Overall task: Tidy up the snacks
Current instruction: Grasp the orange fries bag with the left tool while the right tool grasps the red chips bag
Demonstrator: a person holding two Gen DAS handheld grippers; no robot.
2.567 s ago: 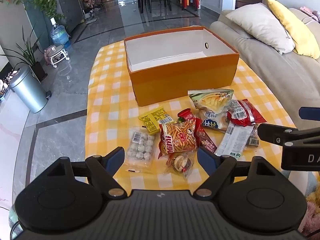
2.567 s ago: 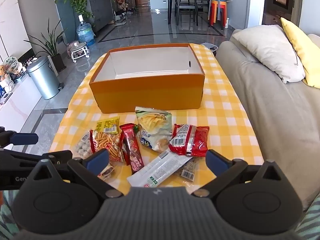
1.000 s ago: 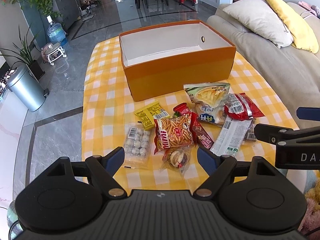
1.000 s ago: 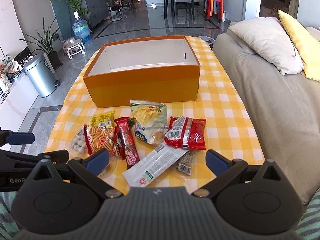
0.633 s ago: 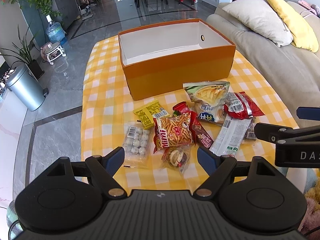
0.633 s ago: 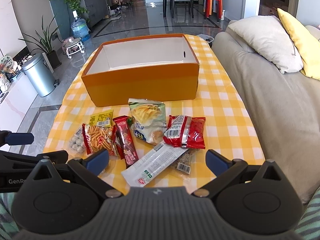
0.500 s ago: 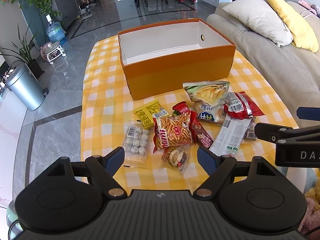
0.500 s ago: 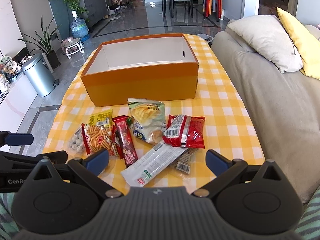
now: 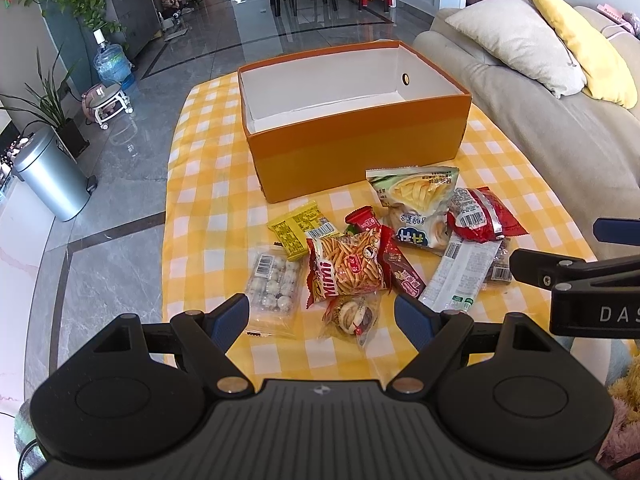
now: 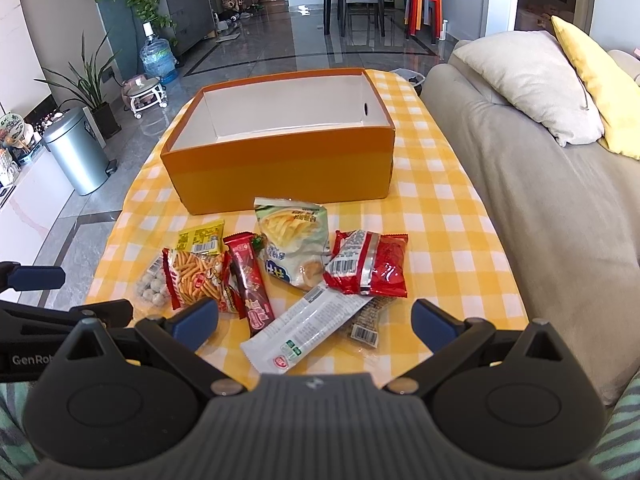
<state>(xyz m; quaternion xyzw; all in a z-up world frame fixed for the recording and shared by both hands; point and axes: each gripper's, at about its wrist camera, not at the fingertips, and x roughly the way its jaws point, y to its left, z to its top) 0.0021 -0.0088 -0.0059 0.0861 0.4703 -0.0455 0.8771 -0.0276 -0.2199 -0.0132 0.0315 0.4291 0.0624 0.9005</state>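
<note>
Both hand-held grippers, left (image 9: 322,316) and right (image 10: 316,320), gape wide and empty above my heap of foil snack packets (image 10: 280,276), which lies on the yellow checked tabletop (image 9: 208,200) before the open orange cardboard box (image 9: 356,144).

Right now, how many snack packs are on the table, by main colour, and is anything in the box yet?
Red: 3 (Mimi sticks, bar, foil pack)
Yellow: 1 (sachet)
Green and white: 1 (chip bag)
White: 1 (long pack)
Clear: 3 (balls, round pastry, seed bar)
Total: 9
In the box: 0 visible.
</note>
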